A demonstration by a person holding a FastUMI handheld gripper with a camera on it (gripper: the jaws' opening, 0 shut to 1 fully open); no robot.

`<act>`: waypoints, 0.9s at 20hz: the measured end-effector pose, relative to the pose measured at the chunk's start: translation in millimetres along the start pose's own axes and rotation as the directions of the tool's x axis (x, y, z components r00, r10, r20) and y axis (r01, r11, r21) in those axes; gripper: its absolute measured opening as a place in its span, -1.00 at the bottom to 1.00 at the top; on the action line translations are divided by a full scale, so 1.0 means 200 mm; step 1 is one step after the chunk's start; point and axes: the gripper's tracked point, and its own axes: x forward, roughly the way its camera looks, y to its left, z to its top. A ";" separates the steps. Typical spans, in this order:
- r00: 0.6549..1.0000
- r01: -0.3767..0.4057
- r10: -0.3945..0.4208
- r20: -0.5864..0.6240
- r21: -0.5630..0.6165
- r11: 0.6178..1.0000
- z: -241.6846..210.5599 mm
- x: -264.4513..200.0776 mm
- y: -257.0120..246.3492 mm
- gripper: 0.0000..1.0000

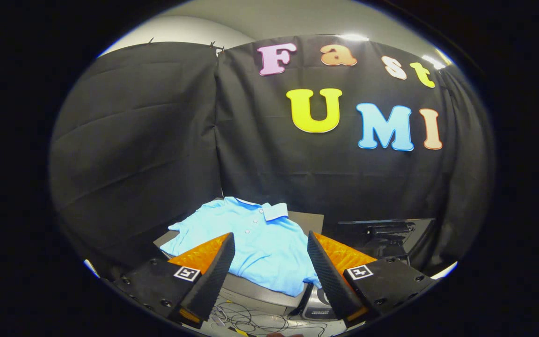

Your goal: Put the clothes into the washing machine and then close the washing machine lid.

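Note:
A light blue polo shirt [255,238] with a white collar lies spread flat on a grey table [314,220], collar toward the black cloth wall. My gripper [269,243] is open, its two fingers wide apart above the shirt's near half, with nothing held between them. To the right of the shirt, beyond the right finger, stands a dark machine with its lid [384,229] raised; a curved dark part of it [318,306] shows just below the shirt's near right corner.
Black cloth walls close the booth behind and to the left of the table. Loose thin cables [251,320] lie on the pale floor below the table's front edge, between the fingers' bases.

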 end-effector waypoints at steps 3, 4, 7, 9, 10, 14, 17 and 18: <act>0.996 -0.042 0.042 -0.079 -0.001 0.999 -0.01 0.12 0.10 0.95; 0.993 -0.048 0.048 -0.108 -0.001 0.999 -0.04 0.17 0.13 0.95; 0.983 -0.060 0.061 -0.171 0.011 0.998 -0.08 0.30 0.21 0.96; 0.978 -0.053 0.054 -0.200 0.013 0.999 -0.10 0.38 0.25 0.96; 0.976 -0.050 0.051 -0.212 0.012 0.999 -0.11 0.41 0.26 0.96; 0.961 -0.036 0.051 -0.271 0.059 0.998 -0.16 0.52 0.32 0.96; 0.957 -0.026 0.042 -0.286 0.060 0.998 -0.17 0.58 0.33 0.96; 0.957 -0.016 0.028 -0.290 0.043 0.999 -0.19 0.60 0.33 0.96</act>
